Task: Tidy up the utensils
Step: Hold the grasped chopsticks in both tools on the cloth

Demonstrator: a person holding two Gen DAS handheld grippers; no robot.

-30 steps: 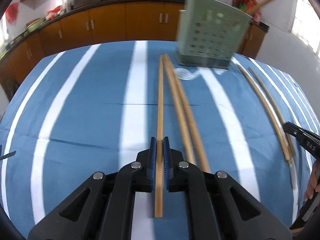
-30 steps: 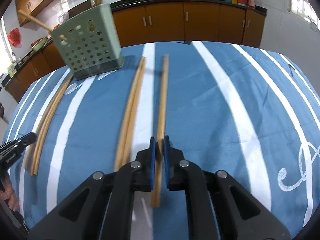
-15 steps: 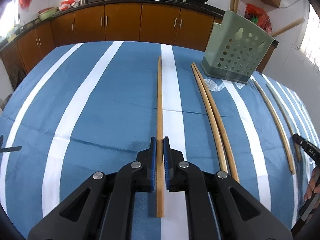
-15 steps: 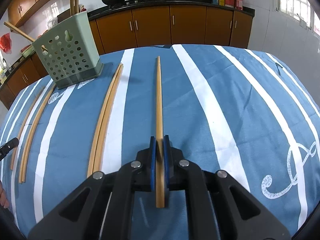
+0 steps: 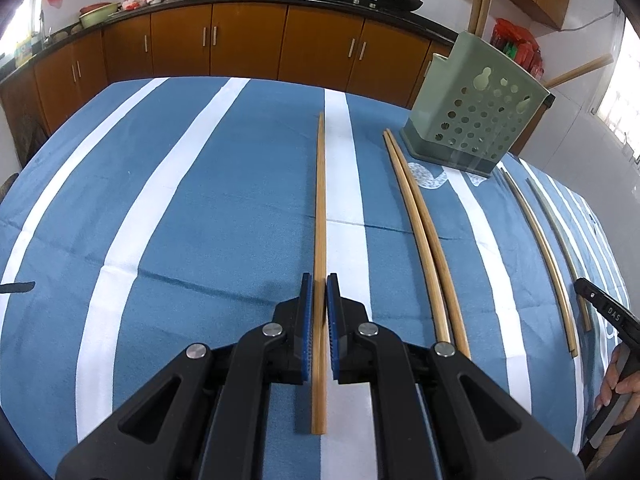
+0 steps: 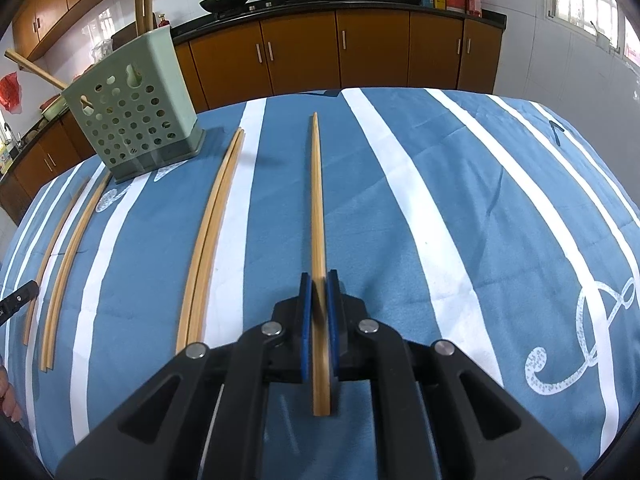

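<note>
My left gripper [image 5: 319, 280] is shut on a long bamboo chopstick [image 5: 320, 200] that points away over the blue striped tablecloth. My right gripper [image 6: 319, 278] is shut on another bamboo chopstick [image 6: 316, 200], also pointing forward. A green perforated utensil holder [image 5: 476, 116] stands at the far side of the table, with chopsticks in it; it also shows in the right wrist view [image 6: 132, 124]. A pair of chopsticks [image 5: 420, 220] lies on the cloth beside the held one, and shows in the right wrist view [image 6: 212, 220] too.
Two more chopsticks [image 5: 548, 256] lie near the table's right edge; they show at the left in the right wrist view [image 6: 68, 252]. The other gripper's tip [image 5: 608, 312] is at the right edge. Brown kitchen cabinets [image 5: 248, 40] stand behind the table.
Both grippers have swung with their chopsticks: the holder has slid rightward in the left view and leftward in the right view. Both stay shut.
</note>
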